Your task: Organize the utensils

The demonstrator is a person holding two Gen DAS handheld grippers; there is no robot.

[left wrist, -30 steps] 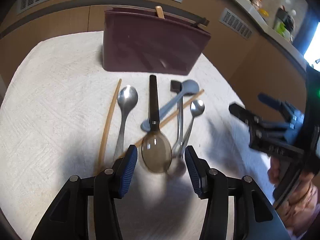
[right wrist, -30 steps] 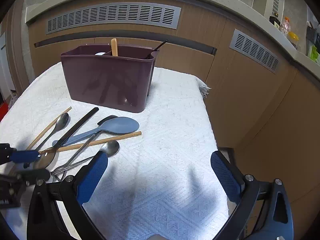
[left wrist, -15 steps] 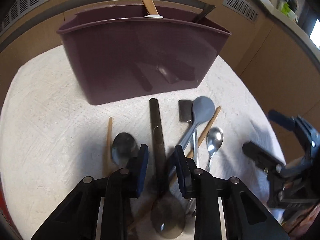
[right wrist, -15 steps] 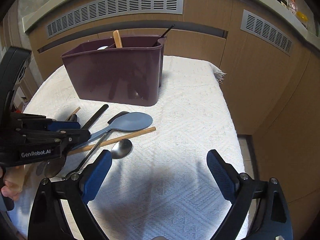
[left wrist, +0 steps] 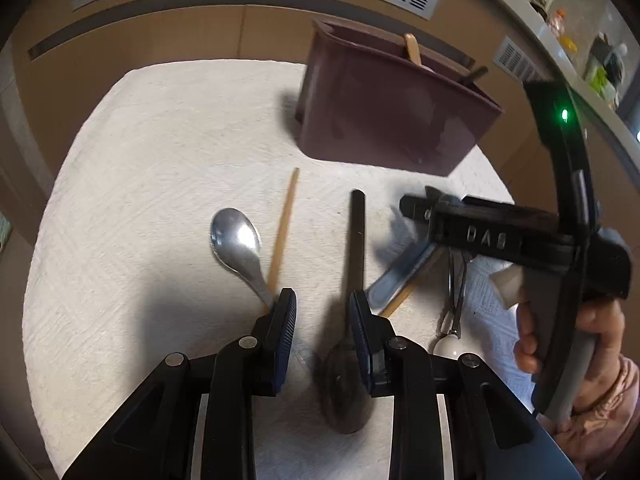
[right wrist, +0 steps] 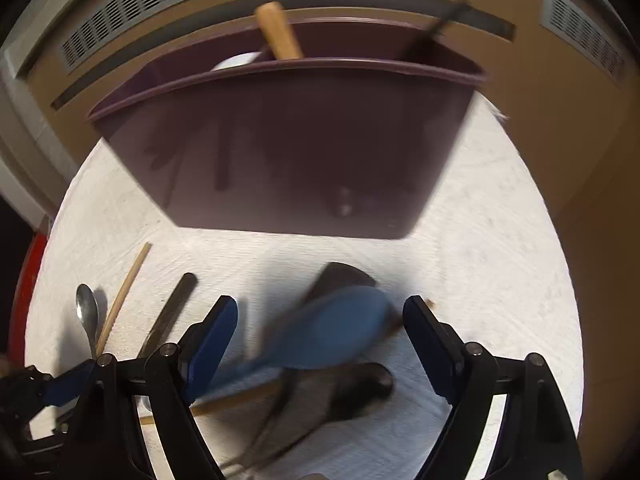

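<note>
Loose utensils lie on a white cloth [left wrist: 160, 168] before a maroon caddy [left wrist: 384, 120]. My left gripper [left wrist: 323, 312] is open, low over the cloth; its right finger touches the black-handled smoky spoon [left wrist: 356, 248], which lies just right of the gap. A steel spoon [left wrist: 236, 240] and a wooden chopstick [left wrist: 283, 232] lie to its left. My right gripper [right wrist: 320, 332] is wide open over the blue spoon's [right wrist: 336, 340] bowl, with a second chopstick [right wrist: 240, 398], a steel spoon [right wrist: 360, 388] and a dark spatula [right wrist: 340, 276] beneath and behind.
The caddy [right wrist: 288, 140] holds a wooden handle [right wrist: 280, 32] and a dark utensil [right wrist: 444, 20]. Brown cabinets with vents ring the table. My right gripper body [left wrist: 500, 236] crosses the pile in the left wrist view. A metal whisk-like tool [left wrist: 452, 304] lies beside it.
My left gripper pulled back and to the left and opened a little off the smoky spoon's handle. My right gripper swept forward and down over the blue spoon, close to the caddy.
</note>
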